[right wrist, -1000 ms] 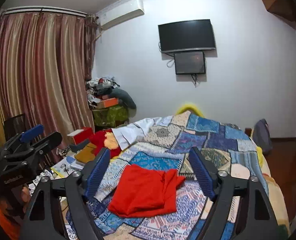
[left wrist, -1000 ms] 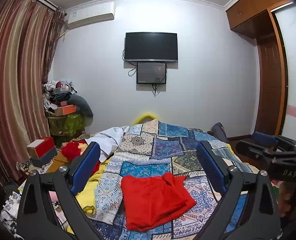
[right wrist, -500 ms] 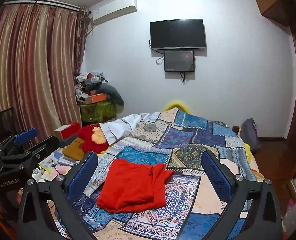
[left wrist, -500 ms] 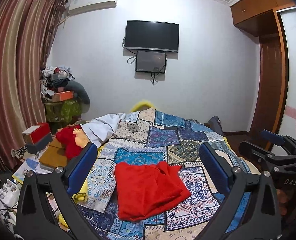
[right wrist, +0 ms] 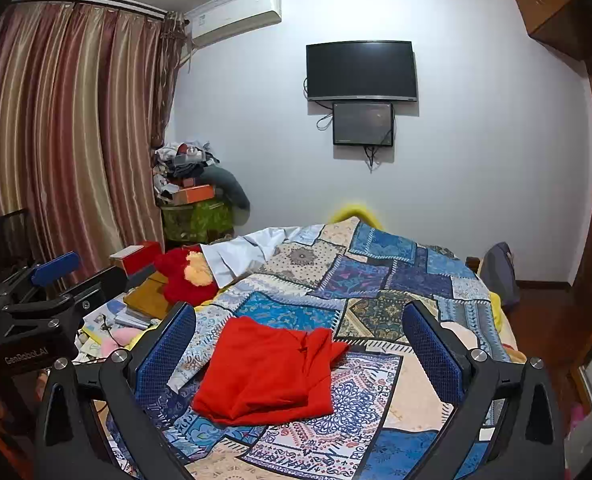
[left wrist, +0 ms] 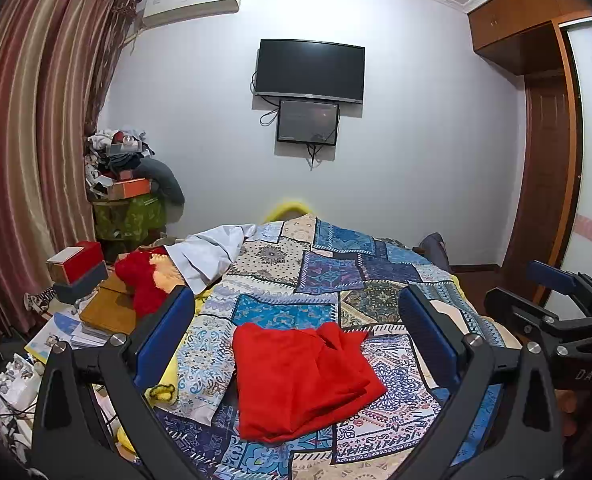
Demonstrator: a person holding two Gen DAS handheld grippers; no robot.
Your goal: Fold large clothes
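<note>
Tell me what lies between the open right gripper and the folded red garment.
Only patchwork bedspread; the right gripper hangs clear of the folded red garment, as the right wrist view shows.

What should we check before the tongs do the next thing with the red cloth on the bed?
1. Left tongs open and holding nothing: ok.
2. Right tongs open and holding nothing; they have just been opening: ok.
3. Red cloth lying free on the patchwork bedspread: ok.
4. Red cloth folded neatly: not ok, one corner is bunched.
5. Nothing lying on top of the cloth: ok.
</note>
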